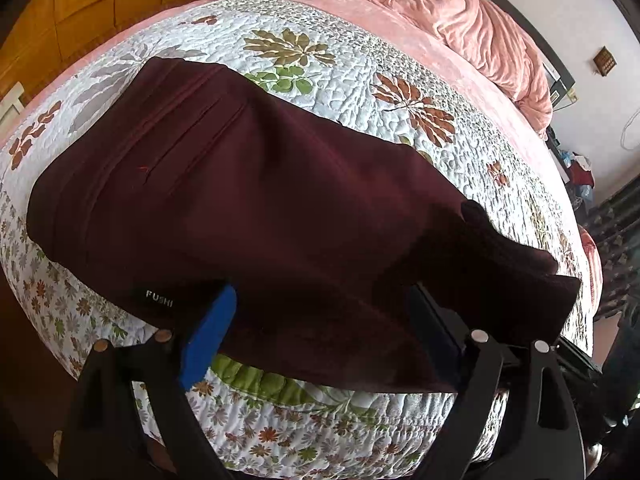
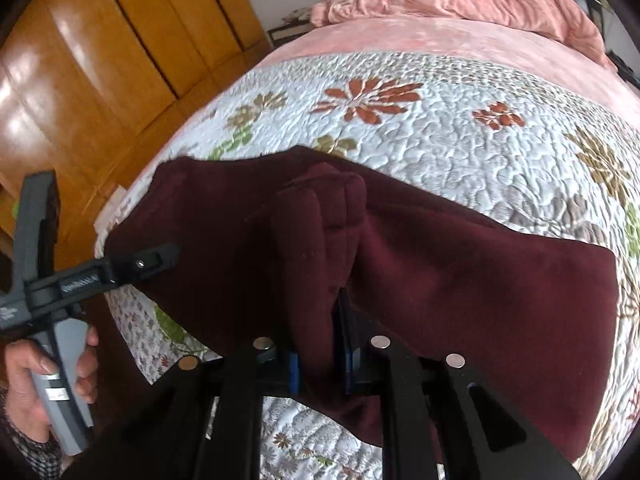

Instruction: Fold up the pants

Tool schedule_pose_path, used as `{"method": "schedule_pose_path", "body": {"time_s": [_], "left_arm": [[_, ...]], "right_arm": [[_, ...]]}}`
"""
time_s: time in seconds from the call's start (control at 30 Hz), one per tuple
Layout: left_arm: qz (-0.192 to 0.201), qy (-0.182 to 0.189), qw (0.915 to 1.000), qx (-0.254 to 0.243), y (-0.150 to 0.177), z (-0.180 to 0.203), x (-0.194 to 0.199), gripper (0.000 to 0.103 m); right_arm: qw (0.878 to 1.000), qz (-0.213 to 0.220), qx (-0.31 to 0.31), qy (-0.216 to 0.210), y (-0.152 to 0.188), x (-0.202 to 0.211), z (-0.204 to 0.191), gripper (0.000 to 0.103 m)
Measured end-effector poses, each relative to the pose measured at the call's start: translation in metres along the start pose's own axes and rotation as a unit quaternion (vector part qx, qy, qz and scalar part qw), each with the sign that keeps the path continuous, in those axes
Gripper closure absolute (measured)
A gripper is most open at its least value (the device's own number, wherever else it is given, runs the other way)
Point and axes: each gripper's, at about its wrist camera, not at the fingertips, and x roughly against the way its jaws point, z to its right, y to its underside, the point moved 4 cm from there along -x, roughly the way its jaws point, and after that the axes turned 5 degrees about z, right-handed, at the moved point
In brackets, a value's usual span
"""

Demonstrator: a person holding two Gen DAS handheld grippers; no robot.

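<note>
One pants (image 2: pixel 460 272) fold between right jaws

I can read just one word. It says "FUSHI" in small pale letters on a little black tag (image 1: pixel 159 293). The tag is sewn on the dark red pants (image 1: pixel 248 200), near their edge, just beside the blue pad of my left tongs (image 1: pixel 320 344).

In the view from my right hand I see my other tool, the one my left hand (image 2: pixel 44 380) holds. There is a small white mark on its dark bar (image 2: pixel 7 312), but it is too blurry for me to read. There is a pale sticker on the grey handle (image 2: pixel 56 392) too, and I cannot read that either.
</note>
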Motion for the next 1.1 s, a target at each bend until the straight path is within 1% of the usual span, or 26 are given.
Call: {"method": "schedule_pose_path", "body": {"time_s": [0.1,0.13,0.17,0.2,0.23,0.3,0.37,0.43,0.47,0.5,0.57,0.63,0.67,0.77,0.8,0.87,0.9,0.97,1.0,1.03,1.07,1.1], "left_arm": [[-0.001,-0.002,1.0,-0.002,0.001,0.0,-0.001,0.015],[-0.002,-0.003,1.0,-0.004,0.001,0.0,-0.001,0.015],[-0.002,-0.003,1.0,-0.006,0.001,0.001,-0.001,0.015],[-0.002,-0.004,1.0,-0.008,0.002,0.001,-0.001,0.014],[-0.003,-0.005,0.9999,-0.009,0.002,0.002,-0.001,0.014],[-0.006,-0.008,0.9999,-0.011,0.001,0.002,-0.002,0.014],[-0.006,-0.008,0.9999,-0.011,0.0,0.004,-0.001,0.014],[-0.004,0.0,0.9999,-0.012,-0.001,0.009,0.001,0.014],[-0.002,0.002,0.9999,-0.014,-0.002,0.012,0.001,0.014],[-0.001,0.004,0.9998,-0.019,-0.002,0.017,0.002,0.014],[0.003,0.011,0.9993,-0.036,-0.002,0.03,0.002,0.014],[0.0,0.013,0.9986,-0.052,0.0,0.041,-0.002,0.014],[-0.002,0.011,0.998,-0.061,0.002,0.048,-0.004,0.014],[-0.012,0.006,0.9958,-0.091,0.011,0.064,-0.015,0.014],[-0.015,0.003,0.9947,-0.101,0.016,0.069,-0.019,0.014],[-0.018,-0.014,0.9928,-0.118,0.022,0.076,-0.026,0.014],[-0.019,-0.02,0.992,-0.124,0.025,0.078,-0.028,0.014],[-0.019,-0.039,0.9893,-0.139,0.03,0.079,-0.034,0.012],[-0.021,-0.044,0.9885,-0.143,0.031,0.078,-0.035,0.011],[-0.023,-0.049,0.9875,-0.148,0.033,0.078,-0.038,0.011],[-0.024,-0.052,0.987,-0.15,0.034,0.078,-0.038,0.011],[-0.025,-0.053,0.9869,-0.151,0.034,0.078,-0.039,0.011]], "right_arm": [[1.0,-0.023,0.001,0.007,0.009,-0.018,0.003,0.086],[1.0,-0.028,0.002,0.005,0.012,-0.022,0.004,0.08],[0.999,-0.033,0.006,-0.003,0.015,-0.025,0.003,0.077],[0.999,-0.031,0.006,-0.01,0.016,-0.025,0.002,0.069],[0.999,-0.031,0.006,-0.021,0.017,-0.023,0.0,0.057],[0.998,-0.033,0.001,-0.05,0.017,-0.015,-0.002,0.054],[0.996,-0.031,-0.01,-0.084,0.017,-0.003,-0.001,0.048],[0.991,-0.025,-0.038,-0.123,0.016,0.017,0.006,0.042],[0.989,-0.017,-0.051,-0.139,0.015,0.027,0.012,0.042],[0.987,-0.003,-0.063,-0.145,0.015,0.041,0.021,0.042],[0.99,0.018,-0.083,-0.116,0.014,0.062,0.045,0.042],[0.988,0.035,-0.123,-0.082,0.018,0.083,0.081,0.038],[0.986,0.033,-0.152,-0.061,0.024,0.091,0.107,0.038],[0.979,0.031,-0.203,-0.014,0.038,0.101,0.156,0.035],[0.974,0.02,-0.225,-0.005,0.045,0.099,0.174,0.035],[0.966,0.002,-0.255,-0.03,0.056,0.092,0.193,0.035],[0.961,-0.007,-0.272,-0.05,0.062,0.085,0.199,0.035],[0.955,-0.021,-0.283,-0.088,0.068,0.072,0.201,0.035],[0.952,-0.036,-0.287,-0.096,0.071,0.061,0.202,0.035],[0.951,-0.047,-0.29,-0.095,0.074,0.053,0.202,0.037],[0.949,-0.05,-0.294,-0.099,0.076,0.046,0.202,0.043],[0.946,-0.044,-0.3,-0.112,0.076,0.043,0.202,0.049]]}}
